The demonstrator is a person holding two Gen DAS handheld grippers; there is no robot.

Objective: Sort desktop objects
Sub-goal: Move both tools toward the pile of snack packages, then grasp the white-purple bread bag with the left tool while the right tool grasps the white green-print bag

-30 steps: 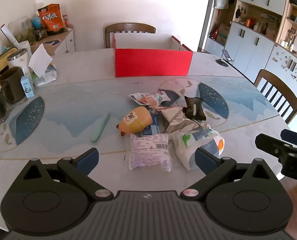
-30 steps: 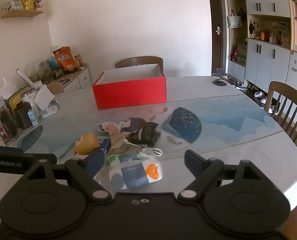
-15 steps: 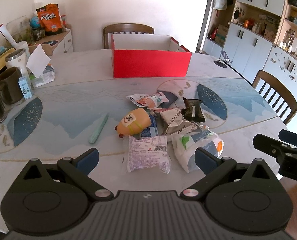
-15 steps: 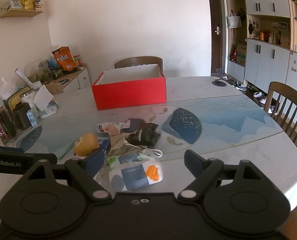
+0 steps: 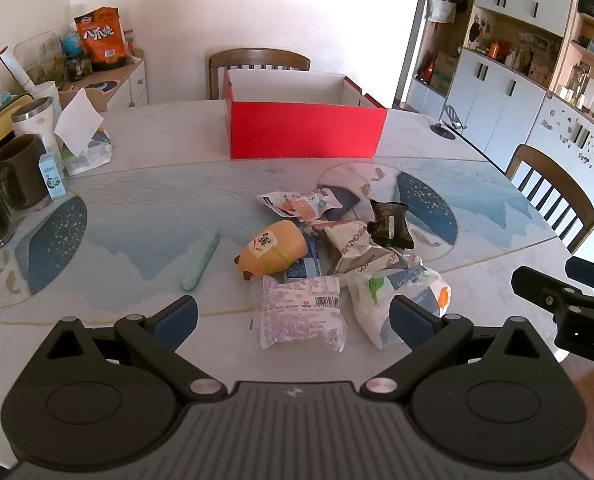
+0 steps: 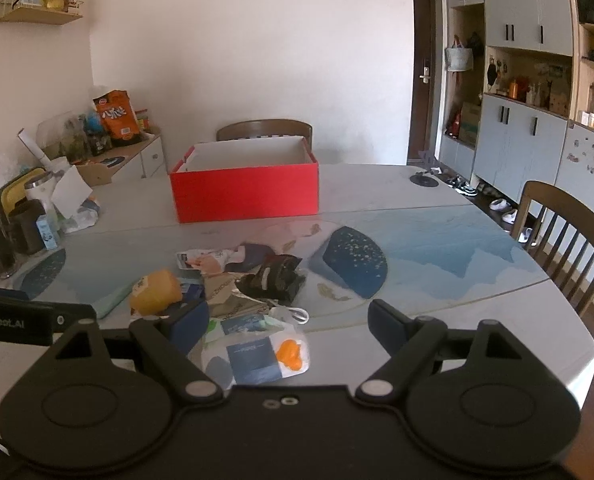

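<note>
A heap of snack packets lies mid-table: a white packet with purple print (image 5: 301, 312), a white and blue packet with an orange spot (image 5: 401, 292) (image 6: 257, 350), a crumpled grey packet (image 5: 357, 248), a dark packet (image 5: 391, 224) (image 6: 275, 282), an orange pouch (image 5: 275, 250) (image 6: 155, 292) and a pale green stick (image 5: 201, 258). Behind them stands an open red box (image 5: 303, 128) (image 6: 245, 194). My left gripper (image 5: 295, 318) is open just short of the purple-print packet. My right gripper (image 6: 289, 322) is open above the white and blue packet, holding nothing.
Mugs, a jar, a small carton and tissues (image 5: 29, 160) crowd the table's left edge. Wooden chairs stand behind the box (image 5: 259, 60) and at the right (image 5: 553, 196). A sideboard with snack bags (image 5: 101, 40) is far left; cabinets line the right wall.
Both grippers have drifted slightly; the pile sits a little lower and closer in the left wrist view. Nothing was grasped or moved on the table.
</note>
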